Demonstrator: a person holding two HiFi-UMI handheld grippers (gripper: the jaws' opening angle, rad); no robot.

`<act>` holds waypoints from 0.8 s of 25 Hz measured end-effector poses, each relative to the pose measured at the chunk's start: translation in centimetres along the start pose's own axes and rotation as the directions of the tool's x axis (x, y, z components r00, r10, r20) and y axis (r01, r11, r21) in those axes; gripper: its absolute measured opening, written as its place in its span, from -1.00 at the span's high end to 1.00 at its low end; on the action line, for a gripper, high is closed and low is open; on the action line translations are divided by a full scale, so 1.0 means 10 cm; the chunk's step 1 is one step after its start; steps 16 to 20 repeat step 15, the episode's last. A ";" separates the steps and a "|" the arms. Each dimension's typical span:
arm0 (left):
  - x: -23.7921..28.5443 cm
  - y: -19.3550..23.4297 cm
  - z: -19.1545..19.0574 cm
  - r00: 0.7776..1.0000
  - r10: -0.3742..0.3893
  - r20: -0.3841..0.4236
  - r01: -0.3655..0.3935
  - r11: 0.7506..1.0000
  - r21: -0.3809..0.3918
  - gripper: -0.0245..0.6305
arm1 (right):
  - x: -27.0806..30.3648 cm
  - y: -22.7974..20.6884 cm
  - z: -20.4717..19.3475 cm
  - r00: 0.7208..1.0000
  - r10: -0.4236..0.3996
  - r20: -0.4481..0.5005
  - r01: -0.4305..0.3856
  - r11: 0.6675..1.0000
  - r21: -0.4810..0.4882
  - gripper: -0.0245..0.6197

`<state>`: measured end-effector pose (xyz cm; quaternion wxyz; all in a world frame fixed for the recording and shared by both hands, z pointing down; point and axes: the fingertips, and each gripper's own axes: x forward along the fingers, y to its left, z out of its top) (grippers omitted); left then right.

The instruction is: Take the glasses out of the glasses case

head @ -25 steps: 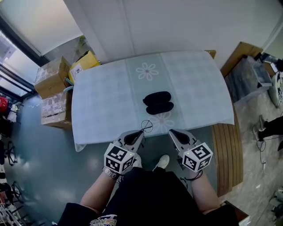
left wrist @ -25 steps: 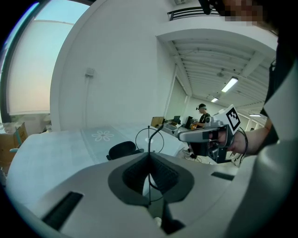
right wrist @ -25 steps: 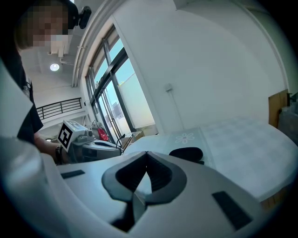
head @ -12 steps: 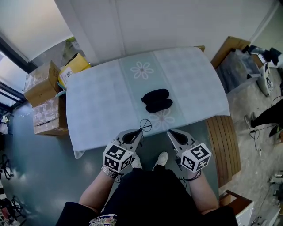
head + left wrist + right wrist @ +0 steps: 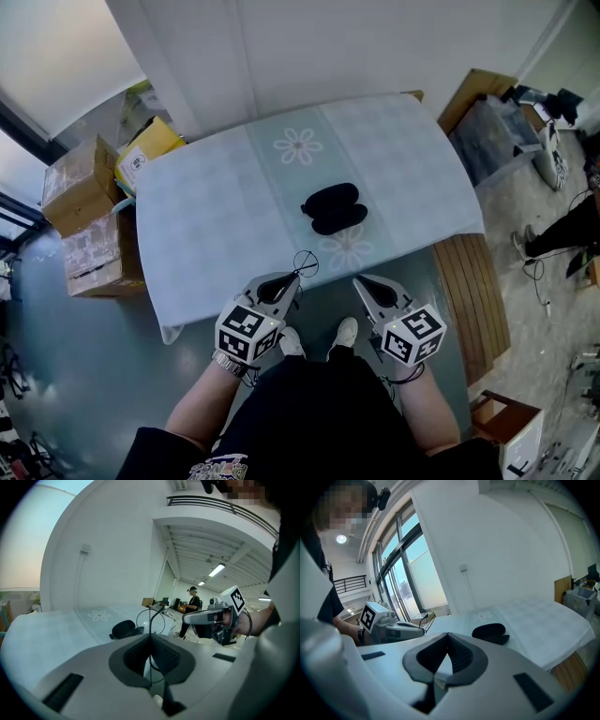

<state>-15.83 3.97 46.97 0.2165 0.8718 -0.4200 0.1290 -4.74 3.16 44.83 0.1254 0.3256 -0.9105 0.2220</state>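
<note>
A black glasses case (image 5: 334, 208) lies open on the middle of the table (image 5: 216, 216), also showing in the left gripper view (image 5: 125, 629) and the right gripper view (image 5: 491, 633). Thin wire-rimmed glasses (image 5: 306, 265) hang at the table's near edge, with my left gripper (image 5: 292, 279) shut on their frame. One round rim (image 5: 151, 620) stands up just past the closed jaws. My right gripper (image 5: 361, 281) sits beside it to the right, off the table's near edge, shut with nothing in it. Both grippers are well short of the case.
The table wears a pale checked cloth with flower prints. Cardboard boxes (image 5: 80, 183) and a yellow box (image 5: 145, 150) stand on the floor at the left. A slatted wooden bench (image 5: 473, 291) and a plastic crate (image 5: 487, 131) are on the right. A person (image 5: 191, 603) stands far off.
Both grippers and the glasses stay where they were near the table's front edge. Only the head camera has shifted a little, so the table sits slightly differently in view.
</note>
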 end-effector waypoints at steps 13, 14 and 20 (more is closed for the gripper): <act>-0.16 0.01 -0.02 1.000 -0.027 -0.001 0.027 0.999 0.025 0.83 | 0.01 0.17 -0.03 0.999 -0.027 0.023 0.026 1.000 0.006 0.85; -0.17 0.01 -0.02 1.000 -0.028 -0.001 0.028 0.999 0.025 0.83 | 0.01 0.18 -0.03 0.999 -0.027 0.023 0.027 1.000 0.006 0.85; -0.18 0.01 -0.03 1.000 -0.028 -0.001 0.028 0.999 0.024 0.83 | 0.01 0.19 -0.04 0.999 -0.028 0.023 0.028 1.000 0.007 0.85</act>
